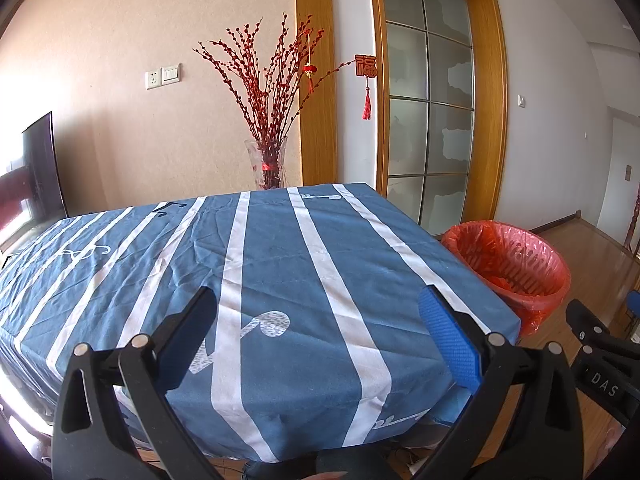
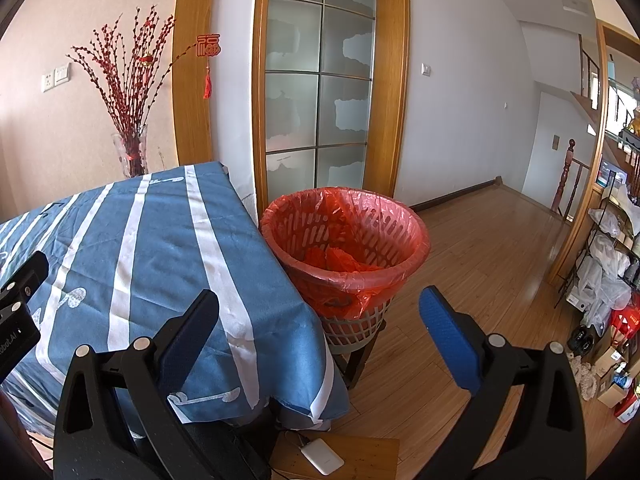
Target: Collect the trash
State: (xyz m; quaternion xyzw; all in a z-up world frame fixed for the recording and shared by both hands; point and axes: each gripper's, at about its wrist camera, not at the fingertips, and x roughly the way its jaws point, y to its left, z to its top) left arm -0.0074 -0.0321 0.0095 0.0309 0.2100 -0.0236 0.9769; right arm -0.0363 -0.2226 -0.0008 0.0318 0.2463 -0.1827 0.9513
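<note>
Table (image 1: 280,280) first: blue striped cloth over it, and no trash shows on the cloth in either view. Nothing visible left to collect there, so I'd judge the task done or nearly so; only the table's near edge, under both grippers, is out of view.

Bin (image 2: 344,240) stands just off the table's right edge, touching or nearly touching the cloth overhang, raised on a small stool. It's a slatted basket with a red liner (image 2: 360,300) folded over the rim. Inside: crumpled red stuff at the bottom. Can't tell whether that's trash or slack liner.

Vase (image 1: 270,164) sits behind the table's far edge, holding red berry branches.

Left gripper (image 1: 320,336) hovers over the table's near half, fingers spread wide, nothing between them. Right gripper (image 2: 320,332) hangs off the table's near right corner, pointed toward the bin, also spread and empty.

Risks from here:
- Bin is perched on the stool. A knock from the right gripper could tip it and dump the contents.
- Liner hangs loose at the front rim. A finger catching it could drag the liner off.
- Cloth is loose and wrinkled. A low pass could snag and pull it.
- A white power bank (image 2: 322,456) lies on a low board below the table's near corner, cable attached; that could get hooked.
</note>
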